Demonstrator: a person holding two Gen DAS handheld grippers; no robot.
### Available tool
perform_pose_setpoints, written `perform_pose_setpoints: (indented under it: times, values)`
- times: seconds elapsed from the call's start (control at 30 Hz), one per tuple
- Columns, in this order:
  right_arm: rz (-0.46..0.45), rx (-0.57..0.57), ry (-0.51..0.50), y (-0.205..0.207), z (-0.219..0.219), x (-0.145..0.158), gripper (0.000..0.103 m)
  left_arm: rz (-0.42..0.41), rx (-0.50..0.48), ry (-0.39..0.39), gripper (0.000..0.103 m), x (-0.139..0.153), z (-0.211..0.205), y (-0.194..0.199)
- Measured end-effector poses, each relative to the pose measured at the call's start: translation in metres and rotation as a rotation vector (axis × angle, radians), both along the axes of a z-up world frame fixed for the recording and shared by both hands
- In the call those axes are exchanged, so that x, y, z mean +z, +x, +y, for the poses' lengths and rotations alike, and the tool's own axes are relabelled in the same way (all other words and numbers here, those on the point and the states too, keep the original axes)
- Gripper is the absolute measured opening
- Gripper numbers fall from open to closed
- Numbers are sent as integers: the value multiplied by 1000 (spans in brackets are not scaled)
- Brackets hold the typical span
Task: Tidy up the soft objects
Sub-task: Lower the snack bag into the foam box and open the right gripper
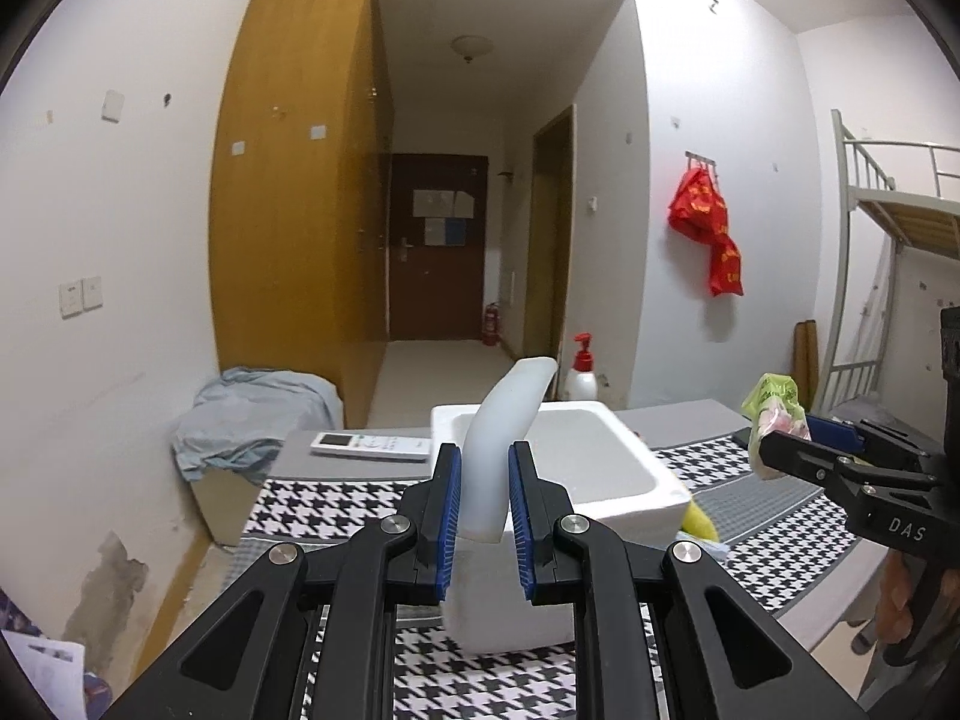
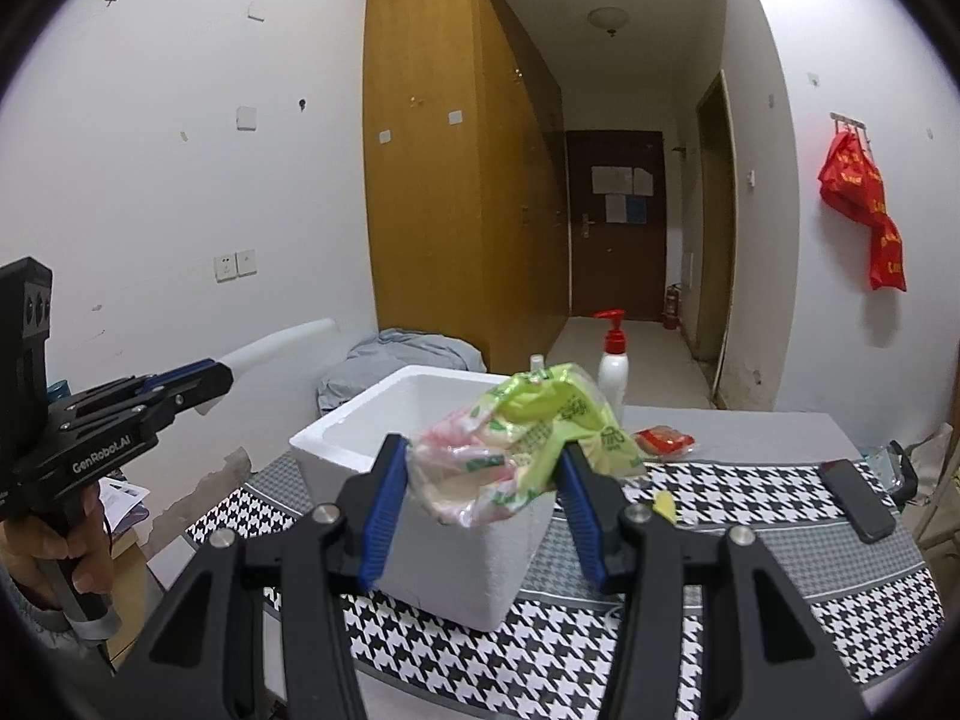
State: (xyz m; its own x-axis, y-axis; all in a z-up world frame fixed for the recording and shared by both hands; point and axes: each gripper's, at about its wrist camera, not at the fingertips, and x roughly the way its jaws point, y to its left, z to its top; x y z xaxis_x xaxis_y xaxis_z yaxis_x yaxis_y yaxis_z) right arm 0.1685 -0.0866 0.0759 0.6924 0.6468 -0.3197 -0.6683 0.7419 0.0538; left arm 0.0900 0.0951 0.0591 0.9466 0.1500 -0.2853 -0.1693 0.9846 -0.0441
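Note:
My left gripper (image 1: 485, 468) is shut on a curved white foam strip (image 1: 501, 420), held above the near rim of the white foam box (image 1: 600, 480). The strip also shows in the right wrist view (image 2: 270, 345), sticking out of the left gripper (image 2: 213, 381). My right gripper (image 2: 480, 474) is shut on a crumpled green and pink plastic pack (image 2: 522, 438), held above the foam box (image 2: 432, 552). In the left wrist view the right gripper (image 1: 780, 438) holds that pack (image 1: 774, 402) at the right of the box.
The box stands on a houndstooth-patterned table (image 2: 750, 498). On it lie a white remote (image 1: 372, 444), a pump bottle (image 2: 613, 360), a red packet (image 2: 665, 441), a yellow item (image 1: 702, 522) and a black phone (image 2: 858, 501). A grey cloth (image 1: 252, 420) lies at the left.

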Motion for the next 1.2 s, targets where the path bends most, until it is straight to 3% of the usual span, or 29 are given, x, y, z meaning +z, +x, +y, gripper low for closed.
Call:
perform_pose_setpoints:
  times: [1.2]
  values:
    - [84, 106, -72, 59, 101, -20, 55, 11, 129, -52, 17, -19, 60, -8]
